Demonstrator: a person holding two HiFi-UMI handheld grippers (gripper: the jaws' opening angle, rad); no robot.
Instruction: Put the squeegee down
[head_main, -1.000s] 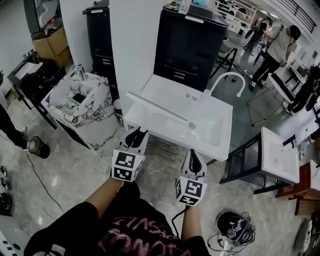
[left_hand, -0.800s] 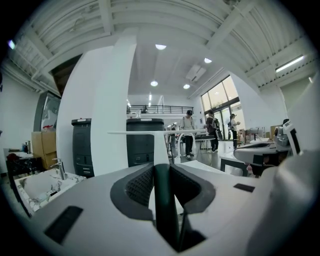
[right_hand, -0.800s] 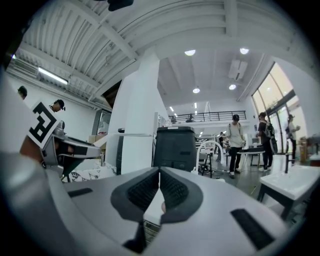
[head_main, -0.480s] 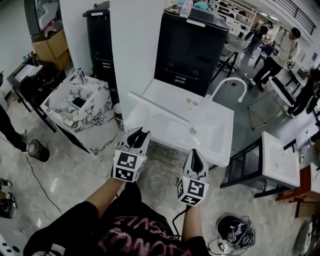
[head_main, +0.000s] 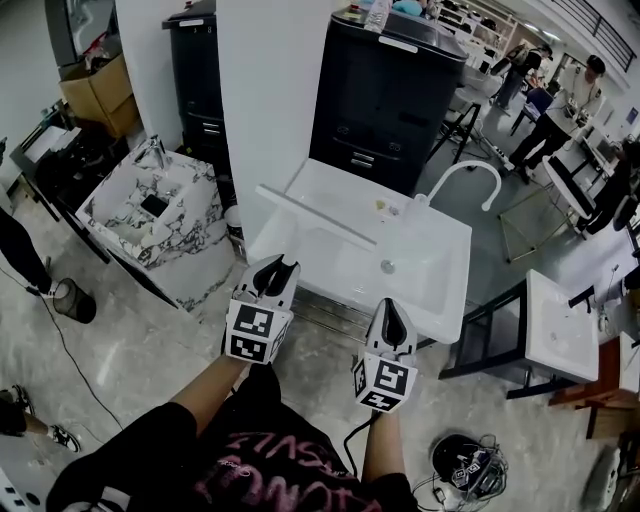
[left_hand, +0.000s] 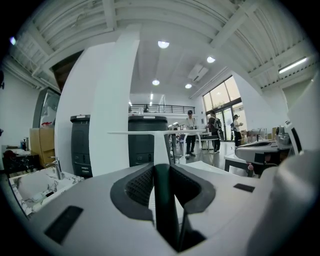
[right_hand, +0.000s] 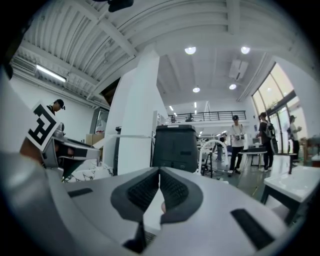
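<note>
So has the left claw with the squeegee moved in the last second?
No, not noticeably: the left claw still sits at the front edge of the white sink, shut on the squeegee.

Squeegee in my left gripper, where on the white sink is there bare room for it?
The basin floor between the drain and the near rim is bare. The back ledge by the faucet is crowded with small bits.

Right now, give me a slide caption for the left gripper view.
Left gripper shut on the squeegee, its white blade held level before a black cabinet.
</note>
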